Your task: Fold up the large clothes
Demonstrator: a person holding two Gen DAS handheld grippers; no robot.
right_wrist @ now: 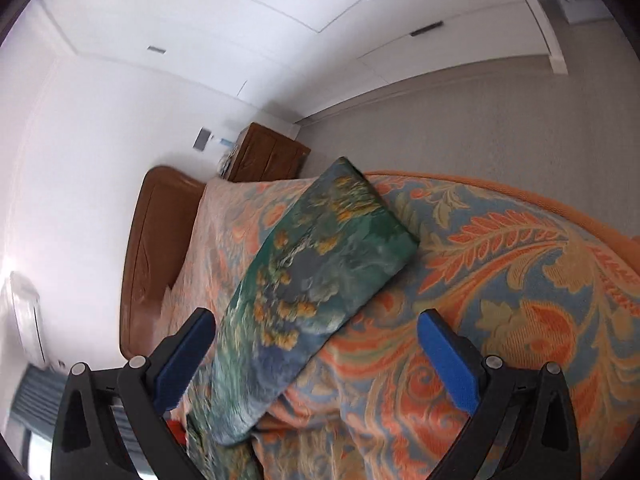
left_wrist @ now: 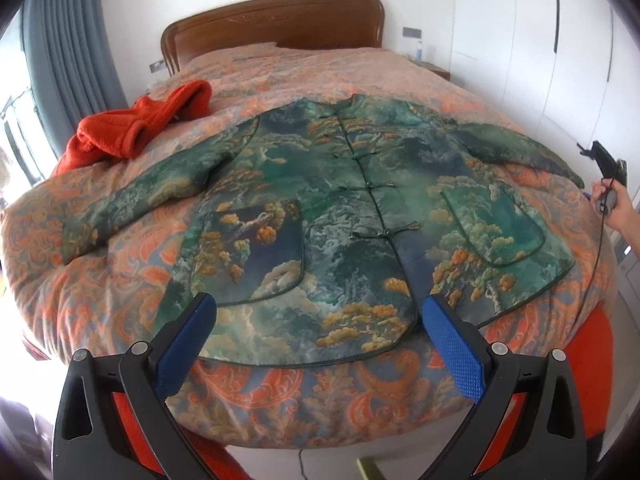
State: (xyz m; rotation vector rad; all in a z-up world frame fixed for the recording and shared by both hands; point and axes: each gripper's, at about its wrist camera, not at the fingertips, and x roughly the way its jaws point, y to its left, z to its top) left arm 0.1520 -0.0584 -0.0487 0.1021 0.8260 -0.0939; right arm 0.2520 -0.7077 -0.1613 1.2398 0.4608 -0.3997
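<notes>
A green padded jacket [left_wrist: 340, 208] with a gold tree print lies flat and buttoned on the bed, front up, both sleeves spread out sideways. My left gripper [left_wrist: 316, 316] hovers open over the jacket's bottom hem, nothing between its blue pads. In the left wrist view the right gripper [left_wrist: 600, 156] shows at the far right, held in a hand by the end of the right sleeve. In the right wrist view that sleeve [right_wrist: 312, 280] runs between the fingers of my right gripper [right_wrist: 316, 332], which is open and tilted sideways; the cuff lies beyond the fingertips.
An orange-red fleece garment [left_wrist: 132, 128] lies crumpled at the bed's far left. The bedspread [left_wrist: 280, 392] is orange and blue paisley. A wooden headboard [left_wrist: 272, 20] stands at the far end, a nightstand [right_wrist: 268, 158] beside it, white wardrobes along the right. A cable [left_wrist: 592, 272] hangs from the right gripper.
</notes>
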